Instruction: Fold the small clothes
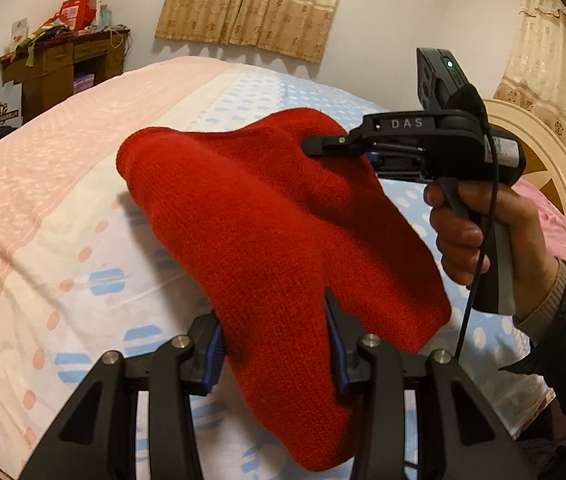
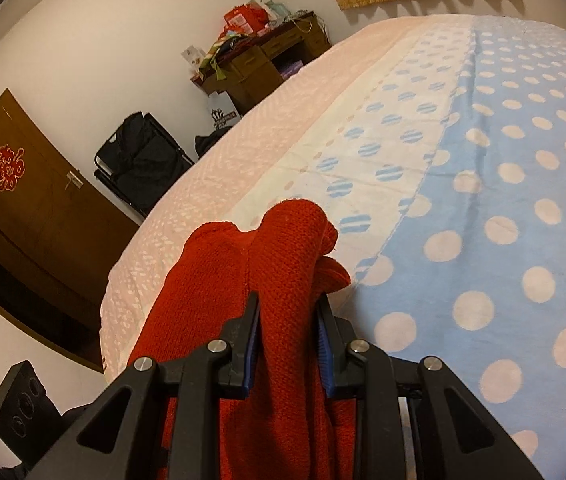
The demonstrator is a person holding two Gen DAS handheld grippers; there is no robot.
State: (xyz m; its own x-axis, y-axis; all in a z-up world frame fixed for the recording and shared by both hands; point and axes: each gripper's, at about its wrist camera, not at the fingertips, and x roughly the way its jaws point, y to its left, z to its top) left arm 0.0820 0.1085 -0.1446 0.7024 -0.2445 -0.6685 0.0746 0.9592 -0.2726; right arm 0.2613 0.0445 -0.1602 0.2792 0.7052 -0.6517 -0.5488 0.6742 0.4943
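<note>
A red knitted garment [image 1: 267, 232] hangs in the air above the bed, stretched between both grippers. My left gripper [image 1: 277, 344] is shut on its near edge, the cloth bunched between the blue pads. My right gripper [image 1: 315, 146] comes in from the right in the left wrist view and is shut on the garment's far edge. In the right wrist view my right gripper [image 2: 287, 320] clamps a thick fold of the red garment [image 2: 283, 264], which drapes down to the left.
The bed [image 2: 483, 184] has a sheet in pink, white and blue with dots. A wooden desk [image 1: 59, 64] with clutter stands by the far wall. A headboard [image 1: 539, 168] is at the right. A brown door [image 2: 23, 208] and a black bag [image 2: 139, 160] are beyond the bed.
</note>
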